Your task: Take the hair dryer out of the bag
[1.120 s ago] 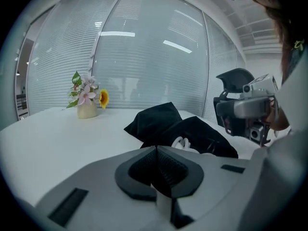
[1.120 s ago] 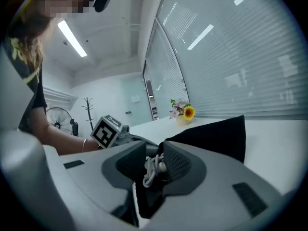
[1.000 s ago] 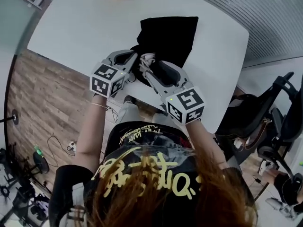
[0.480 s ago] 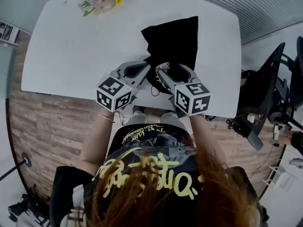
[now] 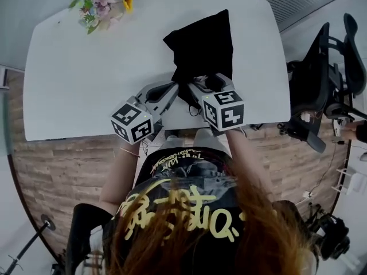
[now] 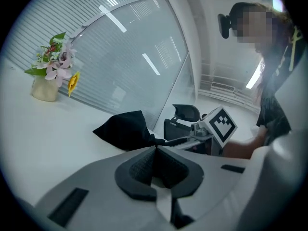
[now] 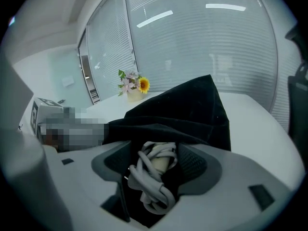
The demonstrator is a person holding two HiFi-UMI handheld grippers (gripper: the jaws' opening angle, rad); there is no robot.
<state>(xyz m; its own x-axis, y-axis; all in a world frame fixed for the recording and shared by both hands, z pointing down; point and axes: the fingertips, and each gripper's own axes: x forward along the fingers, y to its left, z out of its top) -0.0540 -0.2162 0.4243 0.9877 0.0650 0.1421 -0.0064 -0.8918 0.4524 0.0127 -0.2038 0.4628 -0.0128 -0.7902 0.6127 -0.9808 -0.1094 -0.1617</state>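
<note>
Black bag on the white bench, flowers way beyond the fingers. The left gripper is pinched shut on the bag's mouth edge. The right gripper has just been opening its fingers wide, and the hair dryer, cream with a coiled grey cord, sits loose between them in the bag mouth.

bag: black cloth, slack and creased, lying flat with its closed end pointing away beyond both claws, its mouth gathered at their tips.
bag edge: drawn to a point and pinched in the closed jaws of the left gripper, the cloth fanning out just past that tip.
hair dryer: only a pale handle showing, bound in loose loops of grey cord, poking out at the bag mouth.
hair dryer, place: between the jaws of the right gripper, which have just been opening; pads clear on either side, black cloth close behind and beneath.
</note>
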